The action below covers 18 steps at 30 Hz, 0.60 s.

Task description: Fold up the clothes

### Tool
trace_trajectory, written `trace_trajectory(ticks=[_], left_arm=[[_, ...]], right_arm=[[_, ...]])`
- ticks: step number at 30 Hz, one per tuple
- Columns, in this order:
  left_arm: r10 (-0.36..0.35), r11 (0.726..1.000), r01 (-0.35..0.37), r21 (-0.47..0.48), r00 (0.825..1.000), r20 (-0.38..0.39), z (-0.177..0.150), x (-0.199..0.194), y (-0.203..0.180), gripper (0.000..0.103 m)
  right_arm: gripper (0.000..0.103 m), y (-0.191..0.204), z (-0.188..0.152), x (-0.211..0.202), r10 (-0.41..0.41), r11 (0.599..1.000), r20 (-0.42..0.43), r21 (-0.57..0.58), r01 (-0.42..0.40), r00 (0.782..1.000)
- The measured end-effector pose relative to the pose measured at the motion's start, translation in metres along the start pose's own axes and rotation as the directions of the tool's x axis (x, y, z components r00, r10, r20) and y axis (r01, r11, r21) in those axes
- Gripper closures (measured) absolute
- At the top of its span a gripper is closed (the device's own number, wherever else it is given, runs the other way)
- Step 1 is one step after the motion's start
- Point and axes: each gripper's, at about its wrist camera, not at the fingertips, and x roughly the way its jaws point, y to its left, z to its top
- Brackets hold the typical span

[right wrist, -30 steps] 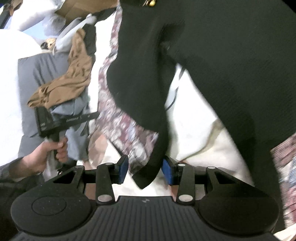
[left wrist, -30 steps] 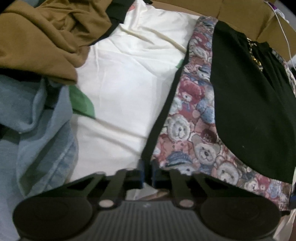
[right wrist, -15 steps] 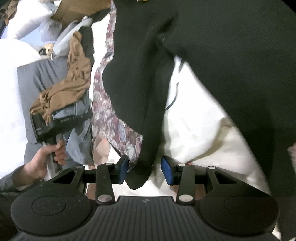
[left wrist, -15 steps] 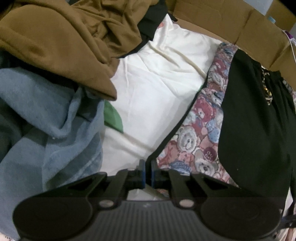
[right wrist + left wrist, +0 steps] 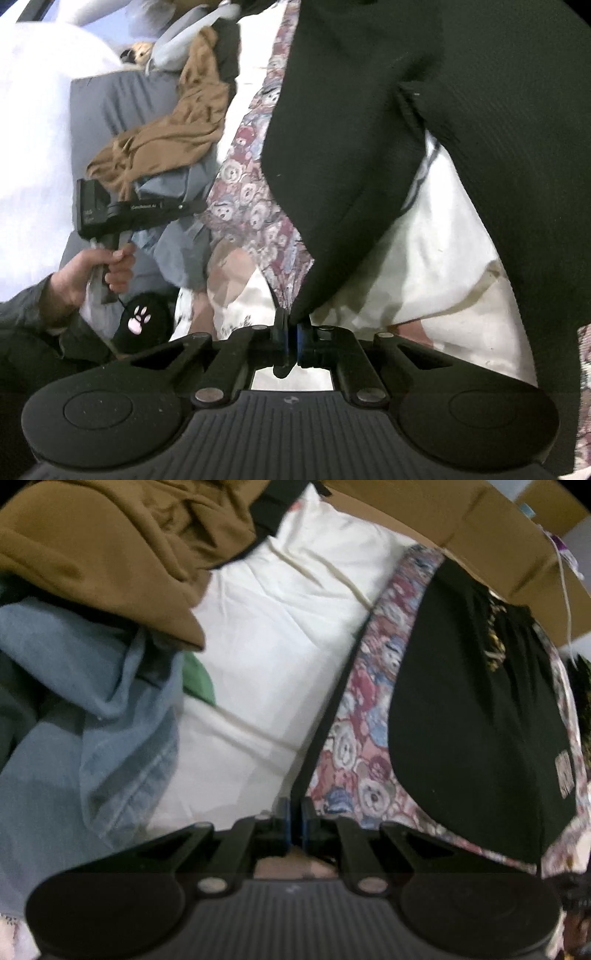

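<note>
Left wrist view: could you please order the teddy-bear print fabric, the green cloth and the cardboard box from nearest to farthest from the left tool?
From the left tool:
1. Teddy-bear print fabric, just right of the tips.
2. Green cloth, upper left, under the blue garment.
3. Cardboard box, along the top.

Bare white sheet (image 5: 280,672) lies open between the heaped brown garment (image 5: 110,550) and the black garment (image 5: 472,716).

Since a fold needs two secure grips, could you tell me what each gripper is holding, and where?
Both hold the black garment with teddy-bear print lining: the left gripper pinches its black-trimmed edge, the right gripper a bottom corner.
</note>
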Motion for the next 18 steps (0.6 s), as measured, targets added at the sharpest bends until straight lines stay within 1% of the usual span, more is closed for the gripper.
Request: trace_trajectory(ticks=[2,5,10,15,18], left_arm=[[-0.002,1.000,0.002,0.012,1.000,-0.008,0.000,-0.001,-0.003,0.097],[0.016,1.000,-0.016,-0.011,1.000,-0.006,-0.001,-0.002,0.000,0.097],[0.074,0.997,-0.074,-0.023,0.997,0.011,-0.002,-0.001,-0.004,0.098],[0.133,0.991,-0.133,0.003,0.991,0.013,-0.002,0.009,-0.011,0.097],[0.166,0.986,-0.167,0.010,0.985,0.036,-0.002,0.007,-0.020,0.098]], right_arm=[[0.102,0.002,0.003,-0.003,-0.002,1.000,-0.017,-0.010,0.001,1.000],[0.102,0.003,0.005,-0.004,-0.014,1.000,-0.032,-0.015,0.013,0.999],[0.102,-0.005,-0.001,0.005,-0.014,1.000,-0.060,0.015,0.015,0.998],[0.102,-0.014,-0.007,0.022,-0.050,0.998,-0.087,0.038,0.054,0.995],[0.102,-0.011,-0.010,0.031,-0.057,0.997,-0.096,0.038,0.061,0.994]])
